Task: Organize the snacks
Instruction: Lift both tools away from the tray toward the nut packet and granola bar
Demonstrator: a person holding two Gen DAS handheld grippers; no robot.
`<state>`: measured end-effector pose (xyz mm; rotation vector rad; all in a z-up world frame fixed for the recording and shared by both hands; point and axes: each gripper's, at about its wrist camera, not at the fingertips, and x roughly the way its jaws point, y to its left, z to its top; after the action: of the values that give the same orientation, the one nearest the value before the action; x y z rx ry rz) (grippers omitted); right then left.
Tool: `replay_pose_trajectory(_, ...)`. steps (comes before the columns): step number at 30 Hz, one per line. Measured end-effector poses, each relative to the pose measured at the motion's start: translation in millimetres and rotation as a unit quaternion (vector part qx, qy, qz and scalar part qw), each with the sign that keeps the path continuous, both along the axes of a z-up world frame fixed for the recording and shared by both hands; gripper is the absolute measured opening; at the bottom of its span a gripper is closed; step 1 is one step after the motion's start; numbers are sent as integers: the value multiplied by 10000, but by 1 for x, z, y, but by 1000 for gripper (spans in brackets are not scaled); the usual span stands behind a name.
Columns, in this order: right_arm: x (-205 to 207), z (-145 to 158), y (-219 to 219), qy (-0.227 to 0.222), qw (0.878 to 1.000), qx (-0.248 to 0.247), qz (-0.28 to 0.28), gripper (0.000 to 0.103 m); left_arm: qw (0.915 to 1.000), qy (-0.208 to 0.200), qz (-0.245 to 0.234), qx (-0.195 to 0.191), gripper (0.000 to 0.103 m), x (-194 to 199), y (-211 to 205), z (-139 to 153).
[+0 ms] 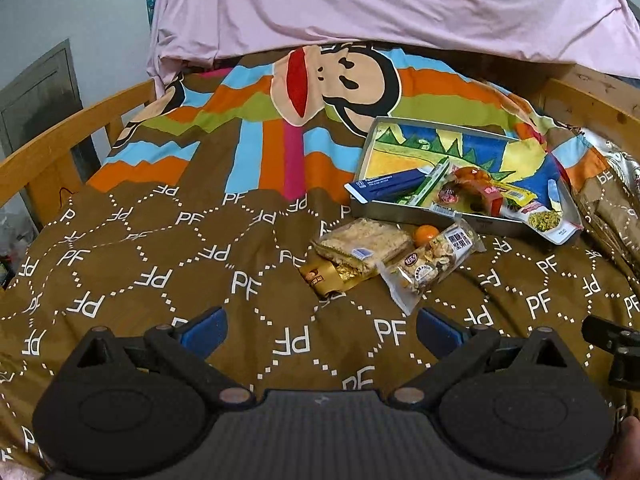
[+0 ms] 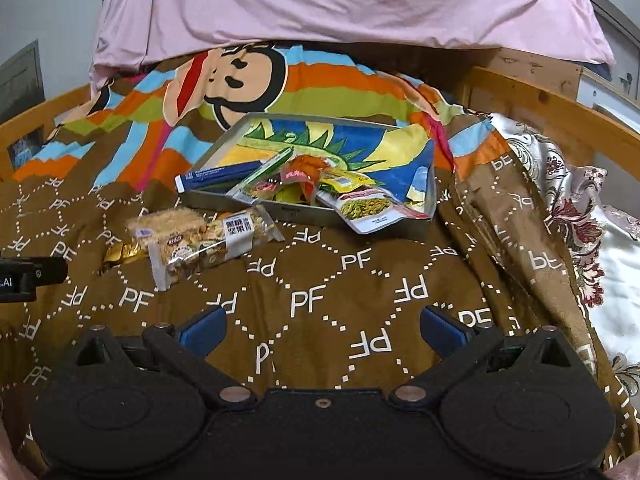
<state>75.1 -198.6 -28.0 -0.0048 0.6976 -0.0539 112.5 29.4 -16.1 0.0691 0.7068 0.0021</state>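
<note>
Looking from the left wrist: a bed with a brown "PF" quilt (image 1: 160, 280) fills the view.
Left gripper (image 1: 320, 330): jaws spread wide, nothing between the blue pads (image 1: 208, 330), hovering over bare quilt.
Tray (image 1: 400, 214): a shallow metal tray with a bright cartoon bottom sits on the quilt, right of centre, beyond the gripper.
Tray contents: a blue packet (image 1: 388, 188) pokes over the near left rim; a green stick (image 1: 430, 180), an orange-red wrapper (image 1: 476, 190) and a white pouch (image 1: 548, 222) with green snacks printed on it lie along the near side, the pouch overhanging the rim.
Loose snacks: a biscuit pack (image 1: 366, 248), a gold wrapper (image 1: 332, 276), a nut bar (image 1: 432, 264) and a small orange (image 1: 425, 236) lie clustered on the quilt just in front of the tray, touching one another.
Other: a pink sheet (image 1: 380, 4) hangs behind; a wooden rail (image 1: 68, 140) runs along the left.

Right wrist view: same bed, seen from further right.
Right gripper (image 2: 322, 330): jaws wide apart and empty above the quilt (image 2: 320, 280).
Tray (image 2: 280, 210): centre, beyond the gripper, holding the blue packet (image 2: 220, 176), orange-red wrapper (image 2: 308, 172) and white pouch (image 2: 364, 208).
Loose snacks: biscuit pack (image 2: 168, 224), nut bar (image 2: 208, 250) and gold wrapper (image 2: 124, 254) lie left of centre, near the tray's front left corner.
Other: a floral cloth (image 2: 576, 208) lies at the right edge.
</note>
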Motion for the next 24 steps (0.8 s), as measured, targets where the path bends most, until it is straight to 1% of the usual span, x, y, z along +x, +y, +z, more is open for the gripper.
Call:
replay_pose_trajectory(8,4,-2,4,47,9999,61,130,102,10000,43,-4,69,102,2,-2,-1)
replay_pose_trajectory(24,8,-4,14,54,9991,153,392,102,9995,218,185,136,102,10,-2,-3)
